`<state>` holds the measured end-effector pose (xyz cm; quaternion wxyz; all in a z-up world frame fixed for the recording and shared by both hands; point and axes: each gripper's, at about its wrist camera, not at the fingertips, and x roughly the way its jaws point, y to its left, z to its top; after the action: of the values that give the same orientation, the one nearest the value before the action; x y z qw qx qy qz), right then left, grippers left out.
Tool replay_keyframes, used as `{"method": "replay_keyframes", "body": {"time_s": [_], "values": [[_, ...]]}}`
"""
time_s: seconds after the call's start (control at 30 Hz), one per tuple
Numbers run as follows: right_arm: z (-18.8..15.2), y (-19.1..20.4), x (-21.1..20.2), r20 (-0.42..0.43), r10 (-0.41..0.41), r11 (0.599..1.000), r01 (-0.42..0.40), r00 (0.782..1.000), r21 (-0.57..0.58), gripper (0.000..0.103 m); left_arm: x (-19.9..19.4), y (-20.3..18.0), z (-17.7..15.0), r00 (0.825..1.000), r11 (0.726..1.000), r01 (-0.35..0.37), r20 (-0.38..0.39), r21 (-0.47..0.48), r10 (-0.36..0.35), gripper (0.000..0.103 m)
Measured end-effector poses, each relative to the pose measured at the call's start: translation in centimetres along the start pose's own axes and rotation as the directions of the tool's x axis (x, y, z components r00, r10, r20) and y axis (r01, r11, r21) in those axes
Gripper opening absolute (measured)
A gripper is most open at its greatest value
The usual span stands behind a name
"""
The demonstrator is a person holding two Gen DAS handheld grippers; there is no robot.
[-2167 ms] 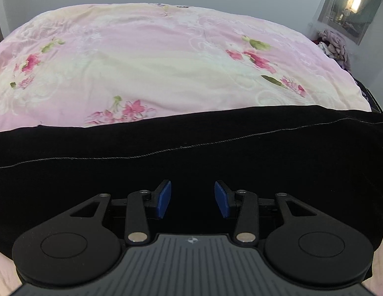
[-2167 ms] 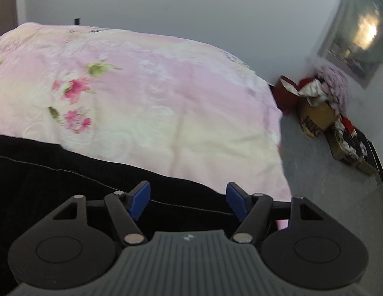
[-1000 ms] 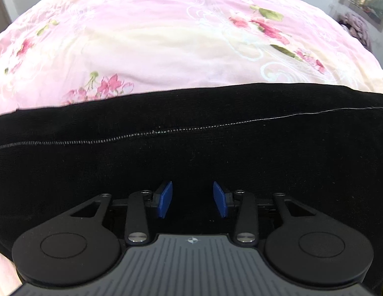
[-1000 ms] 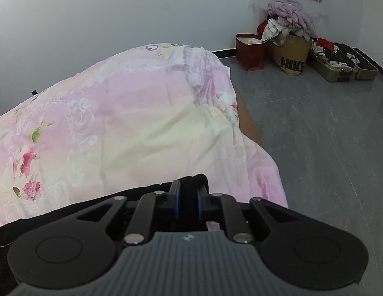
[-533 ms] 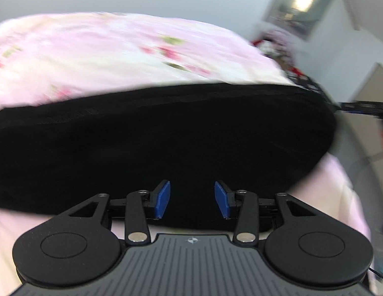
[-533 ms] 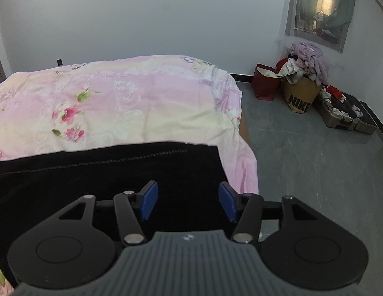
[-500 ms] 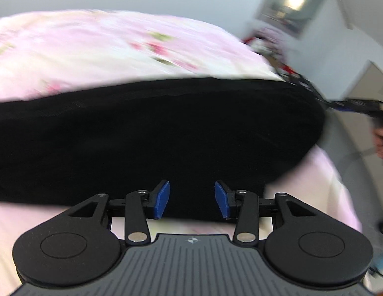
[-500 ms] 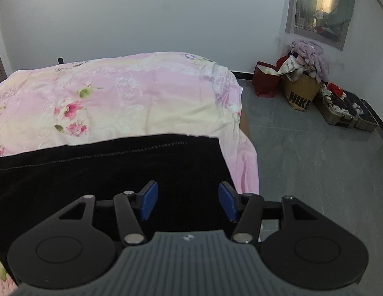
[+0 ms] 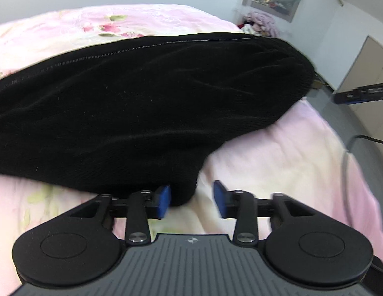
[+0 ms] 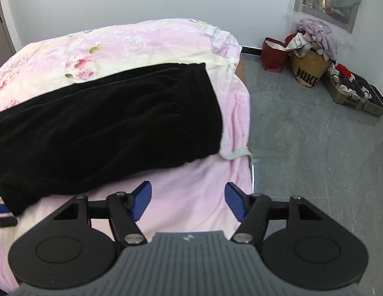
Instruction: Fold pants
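**Materials and finish**

Pants (image 10: pixel 112 123) looking like soft matt black cloth, fine ribbed pile, pale stitch line showing. Bedspread (image 10: pixel 147 46) reading as smooth pink floral fabric, slight sheen. Left gripper (image 9: pixel 191 201) and right gripper (image 10: pixel 187 201): matt black plastic, blue pads, shiny metal screws. Floor (image 10: pixel 302 133) showing as smooth grey tile.

Right gripper (image 10: pixel 188 201) released the pants (image 10: pixel 105 118); jaws now spread, backed off over bare quilt (image 10: pixel 191 177). Left gripper (image 9: pixel 191 201) withdrew to the pants' near edge. Cloth now lies toward 10 o'clock
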<state>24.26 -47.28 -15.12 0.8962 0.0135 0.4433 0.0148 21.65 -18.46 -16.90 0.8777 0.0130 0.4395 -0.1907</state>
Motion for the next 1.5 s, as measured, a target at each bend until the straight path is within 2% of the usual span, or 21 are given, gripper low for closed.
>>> {"method": "replay_keyframes", "body": {"time_s": [0.03,0.07,0.23,0.3,0.33,0.53,0.63,0.7,0.8,0.83,0.9,0.97,1.0,1.03,1.07,1.1,1.13,1.2,1.3,1.43,1.5], "values": [[-0.1,-0.5,0.3,-0.001,0.000,1.000,0.000,1.000,-0.006,0.063,0.3,-0.1,0.1,1.000,1.000,-0.012,-0.003,-0.001,0.011,0.017],[-0.2,-0.8,0.6,-0.004,0.001,1.000,-0.001,1.000,-0.016,0.063,0.3,0.1,0.2,1.000,1.000,-0.024,-0.011,-0.008,0.024,0.013],[0.6,-0.7,1.9,0.037,0.027,0.987,-0.021,0.999,-0.160,0.063,-3.7,1.0,1.8,0.997,0.997,0.041,0.072,-0.059,-0.037,0.010],[1.8,-1.2,2.7,0.056,0.089,0.980,-0.077,0.994,-0.181,0.067,-5.2,1.5,2.0,0.996,0.998,0.060,0.070,-0.033,-0.058,0.009],[2.3,-1.4,3.1,0.066,0.096,0.980,-0.083,0.993,-0.180,0.076,-5.4,1.7,2.0,0.997,0.998,0.065,0.051,-0.021,-0.064,0.009],[5.1,-2.8,6.4,0.021,0.125,0.991,-0.124,0.992,-0.049,0.072,-1.5,0.6,-0.4,0.992,0.996,0.024,-0.125,0.091,-0.013,0.009],[5.5,-2.4,8.4,-0.040,0.082,0.997,-0.082,0.996,0.007,0.072,0.5,0.0,-1.5,0.988,0.992,-0.009,-0.152,0.126,0.028,0.009],[5.7,-2.6,10.0,-0.073,0.061,0.996,-0.057,0.995,0.064,0.073,0.9,0.2,-1.8,0.986,0.992,-0.003,-0.164,0.127,0.024,0.009],[5.7,-3.7,12.7,-0.148,0.049,0.980,-0.019,0.988,0.196,0.086,1.5,0.6,-1.7,0.984,0.989,0.005,-0.179,0.147,0.022,0.009],[5.6,-3.8,13.3,-0.164,0.041,0.976,-0.004,0.986,0.217,0.091,1.8,0.8,-1.7,0.982,0.989,0.008,-0.186,0.145,0.020,0.009],[5.6,-3.5,13.5,-0.173,0.014,0.978,0.022,0.985,0.206,0.094,2.0,1.0,-1.6,0.981,0.992,0.016,-0.194,0.121,0.008,0.009],[6.0,-2.6,12.7,-0.168,-0.022,0.987,0.049,0.986,0.156,0.091,1.2,1.0,-1.4,0.983,0.995,0.033,-0.182,0.094,-0.015,0.011],[6.2,-2.2,12.0,-0.161,-0.023,0.990,0.045,0.987,0.136,0.088,0.6,1.3,-1.5,0.985,0.996,0.041,-0.170,0.085,-0.027,0.016],[6.2,-1.9,11.2,-0.157,-0.013,0.992,0.033,0.988,0.125,0.078,-0.1,1.5,-1.6,0.987,0.996,0.049,-0.159,0.077,-0.036,0.021],[6.4,-1.6,10.4,-0.156,-0.013,0.992,0.032,0.988,0.119,0.072,-1.1,1.8,-1.8,0.988,0.996,0.055,-0.148,0.070,-0.044,0.026],[6.4,-1.3,9.4,-0.150,-0.020,0.993,0.037,0.989,0.112,0.072,-2.1,2.2,-2.0,0.988,0.995,0.070,-0.141,0.065,-0.061,0.040],[6.4,-0.8,8.3,-0.141,-0.024,0.995,0.038,0.990,0.097,0.071,-3.2,2.6,-2.2,0.989,0.995,0.084,-0.130,0.063,-0.075,0.048],[6.1,0.4,6.0,-0.112,-0.022,0.998,0.028,0.993,0.058,0.071,-5.6,3.7,-2.4,0.991,0.995,0.094,-0.097,0.046,-0.089,0.049],[5.8,3.4,3.0,-0.079,0.005,1.000,-0.005,0.997,-0.004,0.071,-9.0,7.2,-2.3,0.994,0.995,0.097,-0.042,-0.038,-0.099,0.055],[5.8,8.8,0.3,-0.058,0.112,0.990,-0.116,0.992,-0.082,0.071,-13.3,13.2,-1.9,0.998,0.983,0.039,0.053,-0.177,-0.030,0.059],[6.1,12.3,-0.2,-0.062,0.164,0.975,-0.171,0.985,-0.141,0.065,-15.2,16.5,-2.0,0.996,0.969,-0.010,0.084,-0.247,0.032,0.059]]}}
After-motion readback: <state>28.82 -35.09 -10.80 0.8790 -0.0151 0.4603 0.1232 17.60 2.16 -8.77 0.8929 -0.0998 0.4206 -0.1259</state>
